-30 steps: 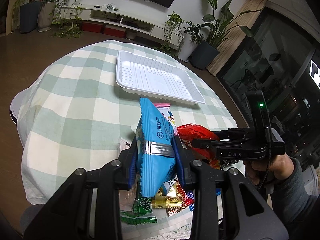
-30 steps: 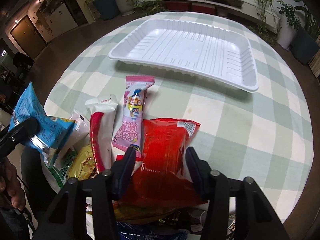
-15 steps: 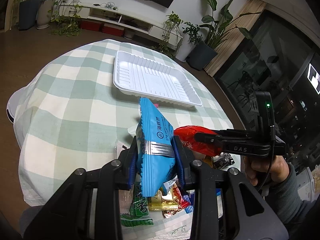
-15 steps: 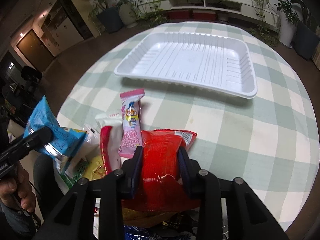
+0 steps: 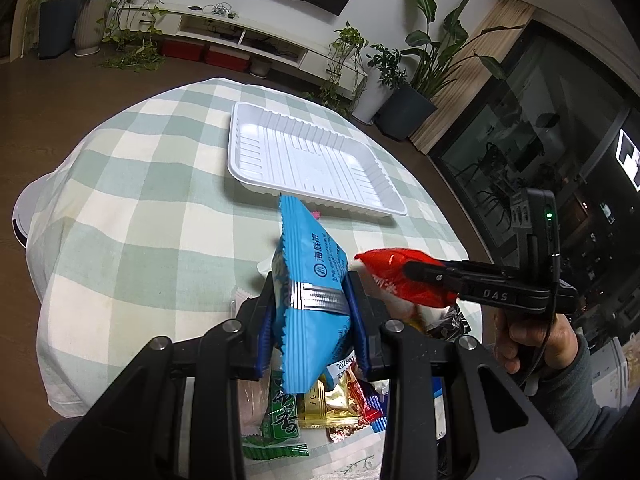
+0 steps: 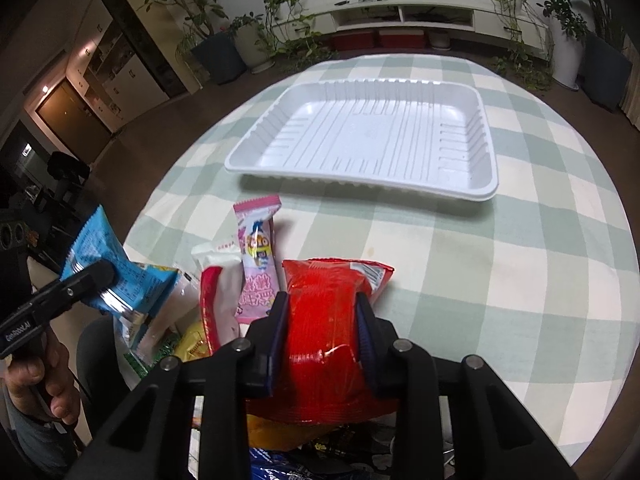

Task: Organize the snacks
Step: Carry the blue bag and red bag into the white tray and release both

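Note:
My left gripper [image 5: 314, 286] is shut on a blue snack packet [image 5: 308, 256], held upright above the near table edge. My right gripper [image 6: 320, 308] has its jaws closing, and its pads press the sides of a red snack packet [image 6: 332, 280]. In the left wrist view the red snack packet [image 5: 384, 270] hangs from the right gripper [image 5: 414, 270] just right of the blue one. A white ribbed tray [image 6: 360, 136] lies bare on the checked cloth beyond both packets. In the right wrist view the left gripper [image 6: 96, 276] holds the blue snack packet [image 6: 96, 248] at the left.
A pink packet [image 6: 258, 256] and a white-and-red packet [image 6: 218, 296] lie between the tray and the pile. Several more snacks [image 5: 320, 404], green, gold and red, lie heaped at the near edge. The round table [image 6: 520, 260] drops off on all sides; potted plants [image 6: 224, 52] stand on the floor behind.
The right gripper's jaws have narrowed onto the red packet and raised it a little off the pile. The left gripper keeps the blue packet and has hardly moved.

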`<state>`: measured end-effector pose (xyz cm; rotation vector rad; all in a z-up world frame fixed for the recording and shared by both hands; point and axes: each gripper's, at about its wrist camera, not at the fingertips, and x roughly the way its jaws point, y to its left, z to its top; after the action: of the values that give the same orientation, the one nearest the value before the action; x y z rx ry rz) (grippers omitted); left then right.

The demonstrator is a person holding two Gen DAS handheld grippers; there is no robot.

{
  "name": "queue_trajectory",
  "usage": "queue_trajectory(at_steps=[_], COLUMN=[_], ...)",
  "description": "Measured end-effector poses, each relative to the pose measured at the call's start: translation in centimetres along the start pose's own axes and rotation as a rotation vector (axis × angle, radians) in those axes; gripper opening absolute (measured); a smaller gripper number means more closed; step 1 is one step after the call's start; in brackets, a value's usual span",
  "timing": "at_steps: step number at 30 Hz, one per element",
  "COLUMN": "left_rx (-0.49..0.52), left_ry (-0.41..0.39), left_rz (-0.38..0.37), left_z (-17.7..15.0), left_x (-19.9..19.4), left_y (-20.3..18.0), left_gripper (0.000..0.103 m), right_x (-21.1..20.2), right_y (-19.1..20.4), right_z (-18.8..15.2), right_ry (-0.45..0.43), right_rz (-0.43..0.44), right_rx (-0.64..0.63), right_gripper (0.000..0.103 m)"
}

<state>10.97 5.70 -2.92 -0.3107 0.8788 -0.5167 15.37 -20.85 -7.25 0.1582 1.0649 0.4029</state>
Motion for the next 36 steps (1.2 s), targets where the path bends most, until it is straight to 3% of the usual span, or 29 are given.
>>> queue_trajectory(at_steps=[8,17,22,27,36], left_rx=[-0.001,0.036,0.046,0.058,0.068], left_ry=[-0.017,-0.009,0.034,0.076,0.181], left_rz=[-0.046,-0.084,-0.065,-0.026,0.002], left_z=[3.2,12.4,17.6,20.8,20.6], left_x=[-0.1,2.7,7.0,12.4,20.1], left_y=[0.5,0.3,0.9,1.7,1.8], left_gripper=[0.029,0.029,0.029,0.029,0.029], right_x=[-2.9,-5.3,-2.1,1.7,5.5], right_y=[-2.4,-6.0,-6.8,-7.4,-7.5], right_z=[1.5,7.4,10.4,12.2,12.7], right_ry=[-0.114,-0.28,-0.261,-0.219,-0.179], right_rz=[0.029,-0.08,-0.106,-0.169,-0.215], right_rx=[0.087,0.129,0.107,0.07,0.021], right_gripper=[0.033,0.033,0.033,0.033,0.033])
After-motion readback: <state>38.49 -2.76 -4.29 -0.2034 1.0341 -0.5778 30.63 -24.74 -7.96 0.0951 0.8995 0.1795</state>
